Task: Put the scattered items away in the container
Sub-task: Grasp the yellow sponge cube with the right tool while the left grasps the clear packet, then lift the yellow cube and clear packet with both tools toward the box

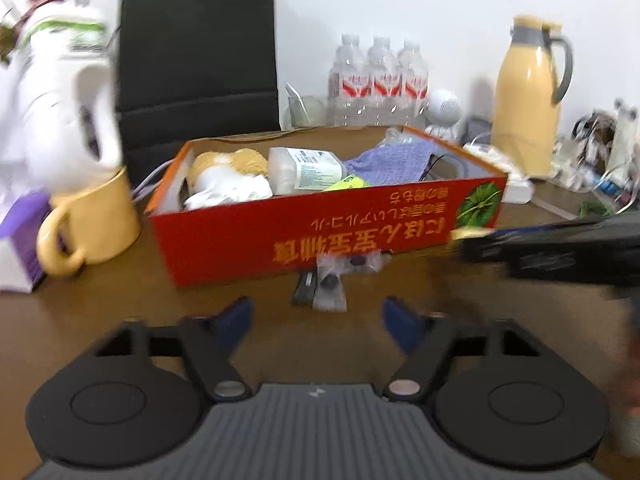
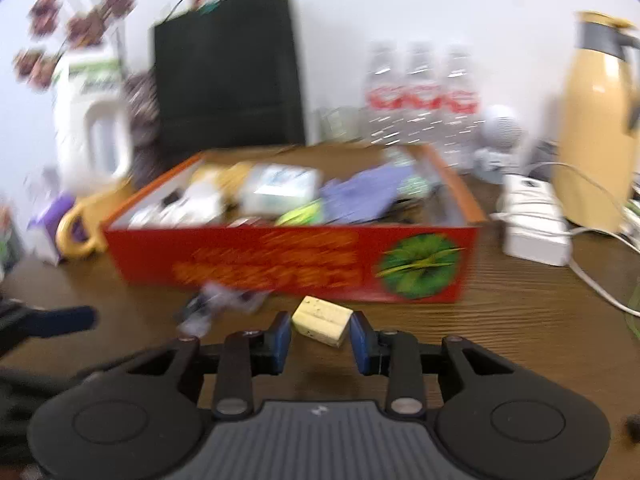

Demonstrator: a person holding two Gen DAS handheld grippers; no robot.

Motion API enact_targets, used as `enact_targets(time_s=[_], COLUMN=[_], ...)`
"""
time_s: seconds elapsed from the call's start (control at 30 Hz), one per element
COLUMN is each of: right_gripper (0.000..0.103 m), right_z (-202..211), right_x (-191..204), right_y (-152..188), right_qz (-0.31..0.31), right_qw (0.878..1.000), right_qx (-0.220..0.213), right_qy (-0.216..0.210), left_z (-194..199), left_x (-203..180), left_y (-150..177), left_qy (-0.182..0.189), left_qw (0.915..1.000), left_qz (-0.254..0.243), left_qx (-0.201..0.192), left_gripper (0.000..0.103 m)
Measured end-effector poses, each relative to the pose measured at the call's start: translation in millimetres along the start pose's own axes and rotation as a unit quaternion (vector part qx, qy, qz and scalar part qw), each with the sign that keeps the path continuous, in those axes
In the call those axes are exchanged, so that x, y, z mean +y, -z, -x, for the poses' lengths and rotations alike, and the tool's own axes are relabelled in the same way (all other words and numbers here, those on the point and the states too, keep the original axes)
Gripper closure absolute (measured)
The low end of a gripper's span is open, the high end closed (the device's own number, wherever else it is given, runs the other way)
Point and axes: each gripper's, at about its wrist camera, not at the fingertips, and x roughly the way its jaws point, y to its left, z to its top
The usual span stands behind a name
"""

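A brown wooden table (image 1: pixel 100 320) is seen carrying all items. A red box (image 1: pixel 328 232) stands at its middle, open-topped, and is seen holding a plush toy (image 1: pixel 228 164), a white bottle (image 1: pixel 304 170), a purple cloth (image 1: pixel 390 164) and a yellow-green item (image 1: pixel 348 182). A black bag (image 1: pixel 198 56) is stood behind the box against the wall, with a white jug (image 1: pixel 60 108) and a yellow mug (image 1: pixel 94 224) to its left; water bottles (image 1: pixel 380 76) and a yellow flask (image 1: pixel 528 96) are placed to the right. The left gripper (image 1: pixel 318 316) is held with jaws spread and nothing between them; small clear bags (image 1: pixel 332 284) lie just ahead of it, against the box front. The right gripper (image 2: pixel 320 334) is seen with a pale yellow block (image 2: pixel 322 320) between its blue pads, both of which appear to touch it, in front of the box.
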Motion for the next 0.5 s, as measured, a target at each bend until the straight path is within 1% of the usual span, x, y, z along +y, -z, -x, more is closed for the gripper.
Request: enact_targets(time_s=[0.03, 0.07, 0.13, 0.17, 0.23, 0.33, 0.4, 0.43, 0.47, 0.5], right_gripper=[0.072, 0.072, 0.072, 0.072, 0.072, 0.072, 0.072, 0.072, 0.072, 0.072], right_z=[4.6, 8.5, 13.8, 14.6, 12.8, 12.6, 14.8, 15.5, 16.1, 16.8], right_x=[-9.5, -17.5, -29.3, -32.7, -35.9, -30.7, -26.7, -24.1, -21.2, -18.4], right_y=[-0.8, -0.9, 0.3, 1.3, 3.6, 5.4, 7.0, 7.5, 8.4, 9.4], right_qz=[-0.011, -0.02, -0.034, -0.038, -0.046, -0.041, -0.038, -0.035, -0.031, -0.027], right_qw=[1.0, 1.0, 0.999, 0.998, 0.998, 0.998, 0.998, 0.998, 0.998, 0.998], right_qx=[-0.009, -0.018, -0.034, -0.039, -0.037, -0.032, -0.032, -0.03, -0.028, -0.027], right_qy=[0.002, 0.002, -0.001, -0.004, -0.016, -0.035, -0.047, -0.052, -0.055, -0.058], left_z=[-8.2, -14.6, -24.8, -30.2, -40.1, -48.2, -48.9, -50.0, -52.2, -54.6], left_x=[-2.6, -3.5, -6.0, -7.7, -11.0, -10.6, -9.7, -9.3, -8.4, -6.1], left_y=[-4.1, -7.8, -13.5, -15.3, -17.2, -16.2, -16.3, -16.6, -17.0, -16.6], left_qy=[-0.003, 0.001, 0.015, 0.013, -0.003, -0.005, -0.005, -0.005, -0.002, 0.005], left_qw=[1.0, 0.9999, 0.9998, 0.9998, 0.9997, 0.9995, 0.9996, 0.9996, 0.9994, 0.9992], left_qz=[0.0, 0.006, 0.012, 0.006, -0.001, -0.002, -0.001, -0.001, 0.001, 0.011], left_qx=[0.009, 0.011, 0.009, 0.015, 0.024, 0.031, 0.028, 0.029, 0.034, 0.038], left_gripper=[0.06, 0.069, 0.074, 0.075, 0.074, 0.073, 0.067, 0.058, 0.053, 0.053])
